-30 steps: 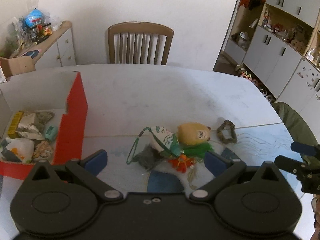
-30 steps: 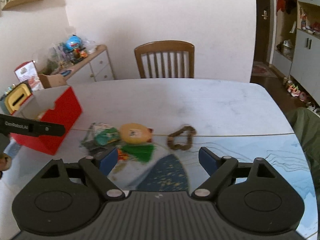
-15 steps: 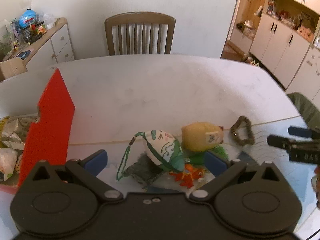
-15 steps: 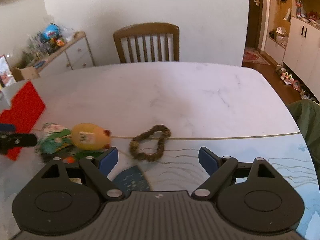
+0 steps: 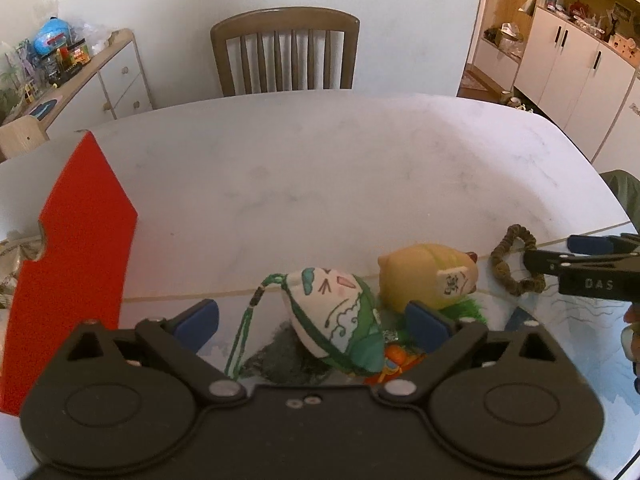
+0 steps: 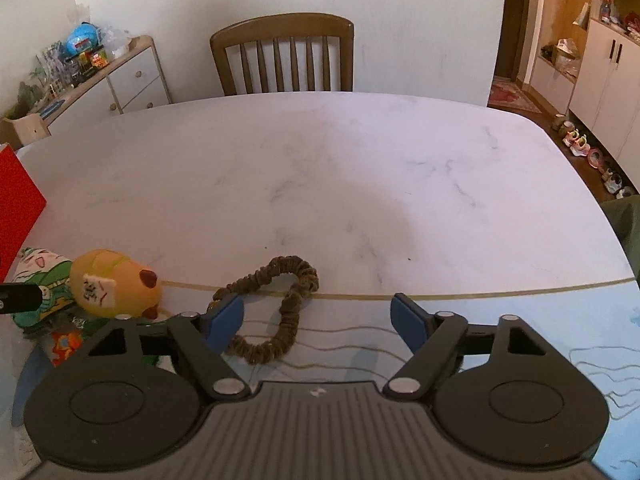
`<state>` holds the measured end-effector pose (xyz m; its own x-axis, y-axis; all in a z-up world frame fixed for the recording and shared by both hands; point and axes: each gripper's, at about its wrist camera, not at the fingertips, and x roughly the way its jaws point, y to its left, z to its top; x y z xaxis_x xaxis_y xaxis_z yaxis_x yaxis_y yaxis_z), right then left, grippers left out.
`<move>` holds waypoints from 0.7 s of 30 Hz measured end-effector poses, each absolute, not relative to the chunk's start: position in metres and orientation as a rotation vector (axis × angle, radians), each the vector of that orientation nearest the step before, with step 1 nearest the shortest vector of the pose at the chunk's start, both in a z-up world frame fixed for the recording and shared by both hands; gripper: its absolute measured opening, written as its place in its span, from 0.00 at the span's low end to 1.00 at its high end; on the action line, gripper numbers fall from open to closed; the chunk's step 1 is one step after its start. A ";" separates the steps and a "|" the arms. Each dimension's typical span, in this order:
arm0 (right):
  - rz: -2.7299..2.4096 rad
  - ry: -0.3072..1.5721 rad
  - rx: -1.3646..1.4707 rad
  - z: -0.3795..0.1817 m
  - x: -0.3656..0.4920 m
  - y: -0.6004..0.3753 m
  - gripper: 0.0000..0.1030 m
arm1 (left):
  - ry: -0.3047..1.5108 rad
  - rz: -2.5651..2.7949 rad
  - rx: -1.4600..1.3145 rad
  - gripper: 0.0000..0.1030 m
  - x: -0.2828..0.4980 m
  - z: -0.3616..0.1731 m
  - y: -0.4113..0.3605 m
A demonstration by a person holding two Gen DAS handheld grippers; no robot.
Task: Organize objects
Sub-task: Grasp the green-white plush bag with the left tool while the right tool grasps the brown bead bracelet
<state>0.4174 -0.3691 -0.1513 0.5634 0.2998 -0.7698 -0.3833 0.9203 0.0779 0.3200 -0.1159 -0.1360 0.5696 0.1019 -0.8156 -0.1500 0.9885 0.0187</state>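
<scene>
The brown hair tie (image 6: 276,312) is lying on the tabletop (image 6: 320,168), just right of the yellow plush toy (image 6: 114,290), and is being framed by the right gripper (image 6: 318,318), whose fingers are spread and empty. It should be straddled squarely and pinched where the band doubles. The left gripper (image 5: 312,322), equally released, is being held over the drawstring pouch (image 5: 338,320), near the red box (image 5: 76,260).

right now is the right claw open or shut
Open: the right claw has its blue pads wide apart, holding nothing, with the brown scrunchie lying on the table between them.
</scene>
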 end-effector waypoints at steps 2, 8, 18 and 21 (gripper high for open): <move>0.405 0.894 -0.112 -0.155 0.420 -0.366 0.66 | 0.959 0.149 -0.055 0.90 0.323 -0.139 -0.117; 0.399 0.902 -0.144 -0.160 0.423 -0.360 0.54 | 0.977 0.148 -0.077 0.72 0.327 -0.145 -0.115; 0.381 0.886 -0.178 -0.162 0.419 -0.353 0.31 | 0.986 0.125 -0.135 0.47 0.330 -0.145 -0.109; 0.386 0.895 -0.155 -0.161 0.419 -0.355 0.19 | 0.983 0.125 -0.145 0.46 0.329 -0.144 -0.107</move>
<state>0.4190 -0.3546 -0.1607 0.5624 0.2626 -0.7841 -0.3902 0.9203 0.0283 0.3294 -0.1068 -0.1436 0.5487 0.0394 -0.8351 -0.1709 0.9831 -0.0659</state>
